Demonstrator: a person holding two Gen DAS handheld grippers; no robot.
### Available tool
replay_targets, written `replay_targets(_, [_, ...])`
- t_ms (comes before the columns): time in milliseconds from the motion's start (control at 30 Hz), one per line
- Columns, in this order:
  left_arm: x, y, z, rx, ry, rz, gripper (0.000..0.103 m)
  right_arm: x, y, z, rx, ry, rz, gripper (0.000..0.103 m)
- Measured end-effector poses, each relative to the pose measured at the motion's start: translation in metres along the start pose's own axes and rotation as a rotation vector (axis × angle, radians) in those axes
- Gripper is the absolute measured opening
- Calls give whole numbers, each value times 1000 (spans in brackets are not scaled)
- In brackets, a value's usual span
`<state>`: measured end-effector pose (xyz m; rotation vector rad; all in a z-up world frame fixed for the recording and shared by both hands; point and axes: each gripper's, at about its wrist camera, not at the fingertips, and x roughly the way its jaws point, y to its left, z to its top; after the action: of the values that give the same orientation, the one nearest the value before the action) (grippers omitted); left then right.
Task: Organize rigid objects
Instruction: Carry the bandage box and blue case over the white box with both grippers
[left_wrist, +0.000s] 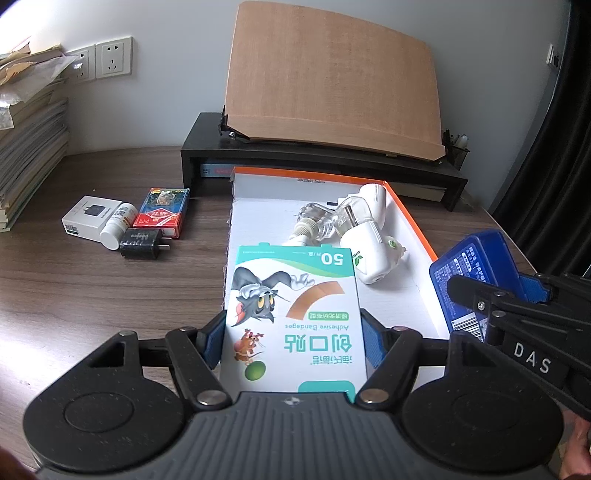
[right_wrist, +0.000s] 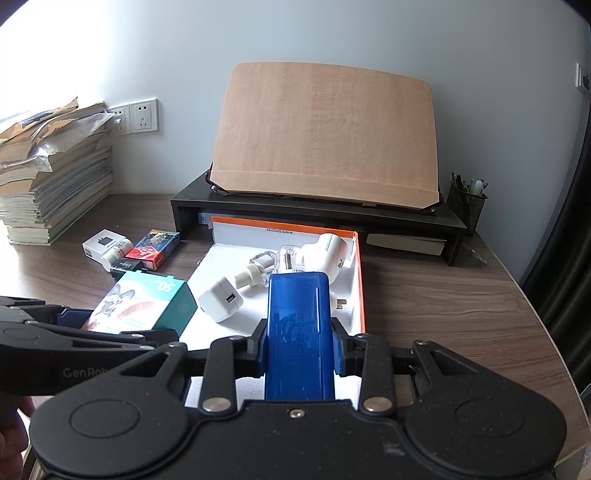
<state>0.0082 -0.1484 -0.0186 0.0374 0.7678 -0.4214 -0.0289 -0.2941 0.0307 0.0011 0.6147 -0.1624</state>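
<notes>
Both claws are loaded right now, hovering over the near end of the orange-edged tray (right_wrist: 362, 291) on the desk (left_wrist: 92, 280). The left claw (left_wrist: 293, 341) is clamped on the adhesive bandage box (left_wrist: 291, 314), pads squeezing its two long sides, and the box hangs over the tray's near left corner. The right claw (right_wrist: 300, 349) is closed around the blue plastic case (right_wrist: 298, 332), gripped by its long sides too, over the tray's near right part. Already lying in the tray: a white USB charger (right_wrist: 221, 298), and further back toward the tray's far edge a white plug-in vaporizer (left_wrist: 373, 236) with a clear refill bottle (left_wrist: 314, 221) beside it. Out to the left of the tray there's a little cluster not yet sorted: red card box (left_wrist: 162, 212), white carton (left_wrist: 90, 218), pill bottle (left_wrist: 118, 225) and a black adapter (left_wrist: 142, 243). Handling-wise, I'd guess the bandage box is super light thin cardboard, so it'll dent if squeezed hard; the side grip looks right, just keep it gentle. The blue case looks stiff and a bit slick, so a firm pinch mid-length is the way. The clear bottle looks breakable, so I'd set things down beside it, not on it.
</notes>
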Motion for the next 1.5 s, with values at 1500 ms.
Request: replay_targets(1500, [9,0,1,-16,16,-2,71,12,1,-2,-11,35,1,40])
